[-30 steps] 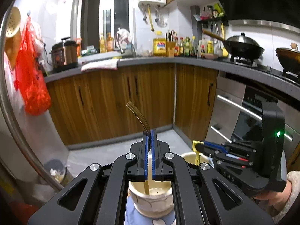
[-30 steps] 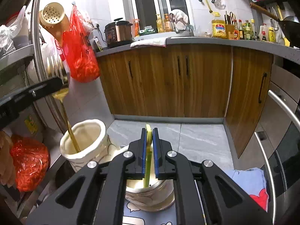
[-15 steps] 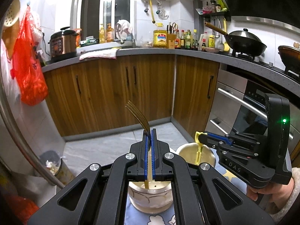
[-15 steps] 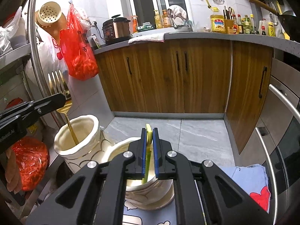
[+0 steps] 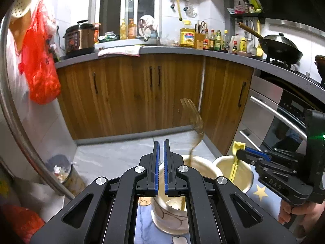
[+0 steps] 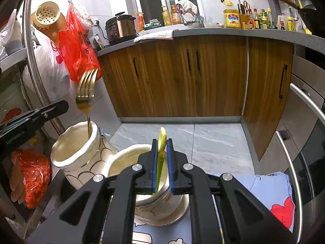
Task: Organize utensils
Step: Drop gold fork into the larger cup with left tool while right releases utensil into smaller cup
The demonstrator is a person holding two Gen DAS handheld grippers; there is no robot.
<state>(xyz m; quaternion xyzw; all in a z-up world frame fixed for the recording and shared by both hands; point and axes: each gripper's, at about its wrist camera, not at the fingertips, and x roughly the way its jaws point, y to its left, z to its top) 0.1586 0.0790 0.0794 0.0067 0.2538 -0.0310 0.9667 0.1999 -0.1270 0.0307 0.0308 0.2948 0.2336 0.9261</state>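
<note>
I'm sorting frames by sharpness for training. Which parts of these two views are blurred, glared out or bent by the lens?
Left wrist view: the gold fork is smeared by motion blur, the cabinets stay sharp, the counter line bows. Right wrist view: the fork is only slightly soft, the yellow utensil between the right tongs is crisp, the window is blown out, and the left metal pole curves.

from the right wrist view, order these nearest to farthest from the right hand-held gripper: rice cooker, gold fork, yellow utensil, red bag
1. yellow utensil, between the fingers of the right hand-held gripper, over the near pot
2. gold fork, left, standing in the other pot
3. red bag, hanging farther back left
4. rice cooker, on the far counter
</note>
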